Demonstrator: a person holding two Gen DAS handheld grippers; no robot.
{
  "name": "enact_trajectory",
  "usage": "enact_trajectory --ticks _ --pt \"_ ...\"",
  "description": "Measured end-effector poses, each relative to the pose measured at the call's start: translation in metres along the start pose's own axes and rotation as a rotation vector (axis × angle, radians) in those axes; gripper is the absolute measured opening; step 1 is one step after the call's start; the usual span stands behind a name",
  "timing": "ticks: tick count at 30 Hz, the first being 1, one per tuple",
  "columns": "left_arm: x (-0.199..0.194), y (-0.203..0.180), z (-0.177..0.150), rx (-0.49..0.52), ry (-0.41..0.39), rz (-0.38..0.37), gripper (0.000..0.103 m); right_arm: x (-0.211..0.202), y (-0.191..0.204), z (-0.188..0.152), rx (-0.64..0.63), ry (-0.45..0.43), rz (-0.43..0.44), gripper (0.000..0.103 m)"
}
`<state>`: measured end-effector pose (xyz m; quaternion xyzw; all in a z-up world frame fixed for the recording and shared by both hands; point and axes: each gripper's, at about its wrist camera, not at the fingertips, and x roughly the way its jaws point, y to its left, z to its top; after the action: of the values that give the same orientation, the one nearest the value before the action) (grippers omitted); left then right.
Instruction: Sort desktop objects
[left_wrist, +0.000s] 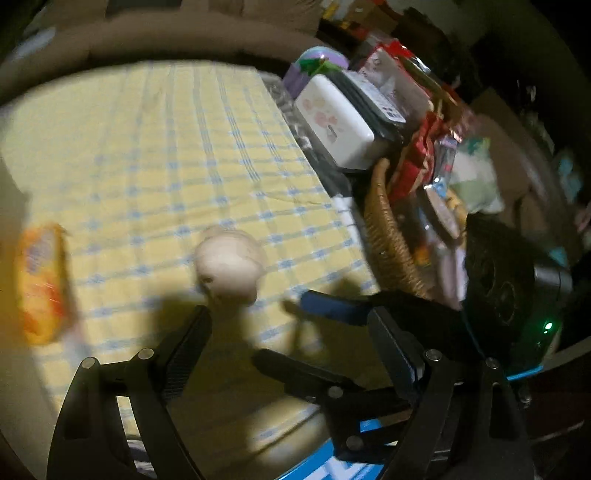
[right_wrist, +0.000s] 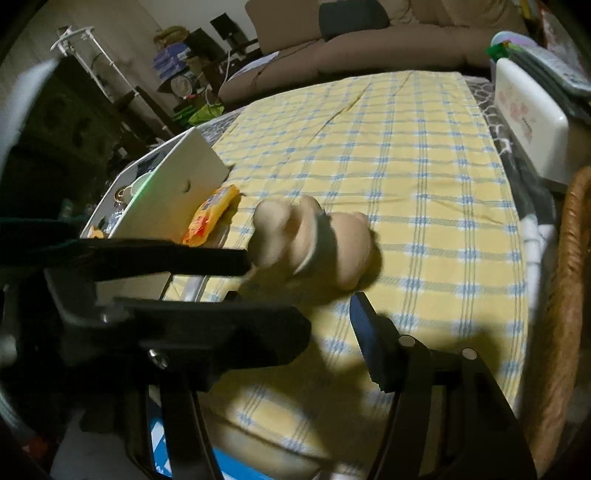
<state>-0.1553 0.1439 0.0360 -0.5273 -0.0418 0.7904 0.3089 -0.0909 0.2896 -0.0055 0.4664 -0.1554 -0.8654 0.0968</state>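
A beige plush toy (left_wrist: 229, 264) lies on the yellow checked cloth (left_wrist: 166, 147), just ahead of my left gripper (left_wrist: 291, 325), which is open and empty. It also shows in the right wrist view (right_wrist: 325, 243), just ahead of my right gripper (right_wrist: 303, 280), which is open and empty. An orange snack packet (left_wrist: 42, 284) lies at the cloth's left edge; in the right wrist view it (right_wrist: 212, 214) leans against a white box (right_wrist: 177, 188). The other gripper's fingers cross each view at the inner side.
A wicker basket (left_wrist: 388, 236) full of packets stands at the right edge. Behind it is a white lidded box (left_wrist: 336, 122) on dark trays. The white box at left holds small items. A brown sofa (right_wrist: 369, 44) is behind the table.
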Motion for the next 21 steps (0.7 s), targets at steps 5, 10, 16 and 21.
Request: enact_trajectory --ticks 5,10,16,21 --pt "-0.02 -0.001 -0.009 0.066 -0.064 0.137 0.088 -0.011 0.008 -0.005 -0.02 -0.006 -0.066 0.059" --pt "-0.026 0.008 -0.012 0.072 -0.08 0.169 0.088 -0.011 0.005 -0.005 -0.015 0.002 -0.095 0.059" --pt "-0.027 0.02 -0.017 0.044 -0.08 0.173 0.088 -0.009 0.003 -0.004 -0.004 0.013 -0.098 0.059" --pt "-0.035 0.031 -0.024 -0.003 -0.101 0.163 0.089 -0.012 0.004 -0.003 -0.009 0.004 -0.089 0.066"
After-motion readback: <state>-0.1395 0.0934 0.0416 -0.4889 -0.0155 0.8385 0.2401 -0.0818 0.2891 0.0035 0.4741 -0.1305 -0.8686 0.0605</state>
